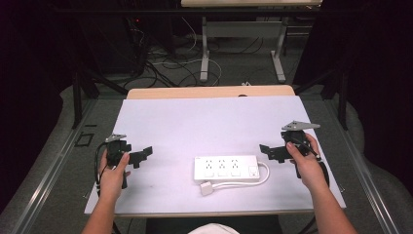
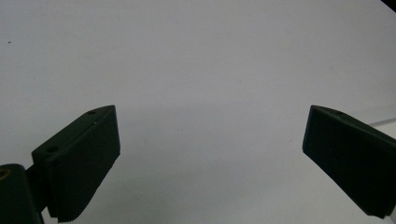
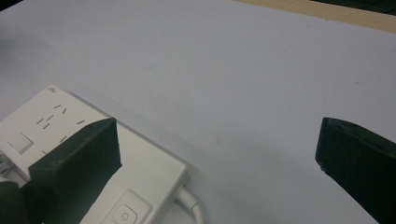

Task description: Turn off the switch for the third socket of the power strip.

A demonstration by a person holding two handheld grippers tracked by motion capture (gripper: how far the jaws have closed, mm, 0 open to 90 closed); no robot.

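A white power strip (image 1: pixel 226 168) lies flat on the white table sheet (image 1: pixel 209 117), near the front middle. Its cable (image 1: pixel 265 174) loops round the right end to a white plug (image 1: pixel 207 188) lying in front of it. My left gripper (image 1: pixel 141 156) hovers left of the strip, held in a hand, its jaws wide apart over bare sheet (image 2: pixel 208 116). My right gripper (image 1: pixel 272 152) is just right of the strip, open and empty (image 3: pixel 218 126). In the right gripper view the strip (image 3: pixel 149 163) lies low and left, partly behind one jaw, switch button (image 3: pixel 123 215) and cable (image 3: pixel 192 207) showing.
A strip of the wooden tabletop (image 1: pixel 209 91) shows beyond the sheet's far edge. Behind the table are another desk's legs (image 1: pixel 204 53) and loose cables on the floor (image 1: pixel 165 68). Dark curtains hang on both sides.
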